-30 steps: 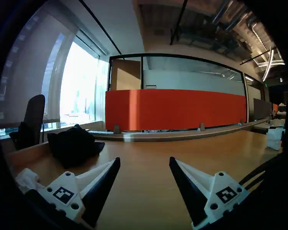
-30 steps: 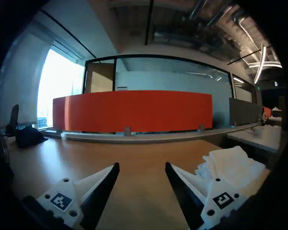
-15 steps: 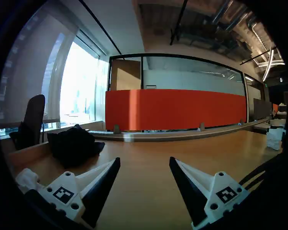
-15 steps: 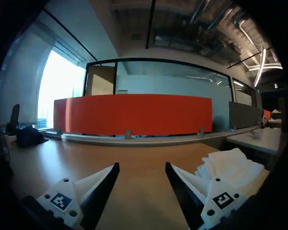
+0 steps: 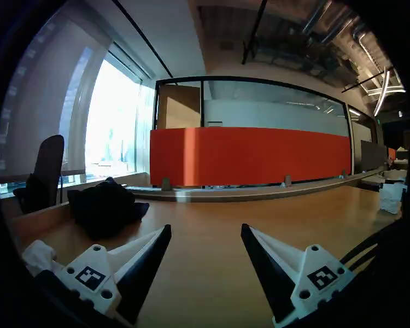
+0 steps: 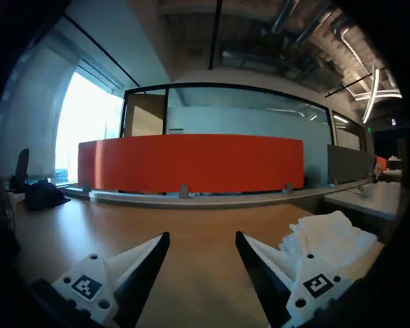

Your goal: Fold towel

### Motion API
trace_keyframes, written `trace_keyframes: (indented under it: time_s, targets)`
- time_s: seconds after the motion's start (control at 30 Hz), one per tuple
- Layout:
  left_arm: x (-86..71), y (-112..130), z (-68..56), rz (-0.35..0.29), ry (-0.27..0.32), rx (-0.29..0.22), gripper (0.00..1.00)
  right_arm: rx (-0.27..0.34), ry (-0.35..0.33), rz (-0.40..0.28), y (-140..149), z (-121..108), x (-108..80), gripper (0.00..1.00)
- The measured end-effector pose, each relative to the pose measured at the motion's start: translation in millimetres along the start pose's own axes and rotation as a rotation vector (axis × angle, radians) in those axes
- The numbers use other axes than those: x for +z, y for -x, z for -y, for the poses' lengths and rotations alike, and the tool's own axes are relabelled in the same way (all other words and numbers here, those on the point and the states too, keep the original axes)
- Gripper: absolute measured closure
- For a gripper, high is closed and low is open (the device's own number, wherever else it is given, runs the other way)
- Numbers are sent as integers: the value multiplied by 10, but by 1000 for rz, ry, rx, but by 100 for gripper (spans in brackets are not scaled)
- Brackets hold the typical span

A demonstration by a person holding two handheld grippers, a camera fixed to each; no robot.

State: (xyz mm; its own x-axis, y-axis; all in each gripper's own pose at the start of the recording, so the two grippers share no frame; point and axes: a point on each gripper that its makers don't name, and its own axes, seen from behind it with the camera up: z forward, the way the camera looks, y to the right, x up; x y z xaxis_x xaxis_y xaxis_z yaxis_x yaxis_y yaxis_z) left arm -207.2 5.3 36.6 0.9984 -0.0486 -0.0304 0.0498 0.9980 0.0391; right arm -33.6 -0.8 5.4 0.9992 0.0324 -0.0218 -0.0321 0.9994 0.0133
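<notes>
Pointing level across the wooden desk, left hand-held gripper spread, right hand-held gripper spread, white towel beside it

spread gripper, white towels, desk

One white towel stack, one white cloth, one black bundle, one orange partition, one chair

Right gripper view: towel stack on counter, near R; divider panel along far edge. Left gripper view: bundle on counter far L, chair behind & L of it.
</notes>
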Motion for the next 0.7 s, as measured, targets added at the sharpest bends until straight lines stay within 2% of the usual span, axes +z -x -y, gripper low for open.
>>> trace_keyframes:
  time_s: [0.1,0.7]
  targets:
    - [0,0,1,0,0,0,6,0,0,0,4,-1,1,0]
    - [-8,-26,1,1,0,0,6,0,0,0,5,-1,1,0]
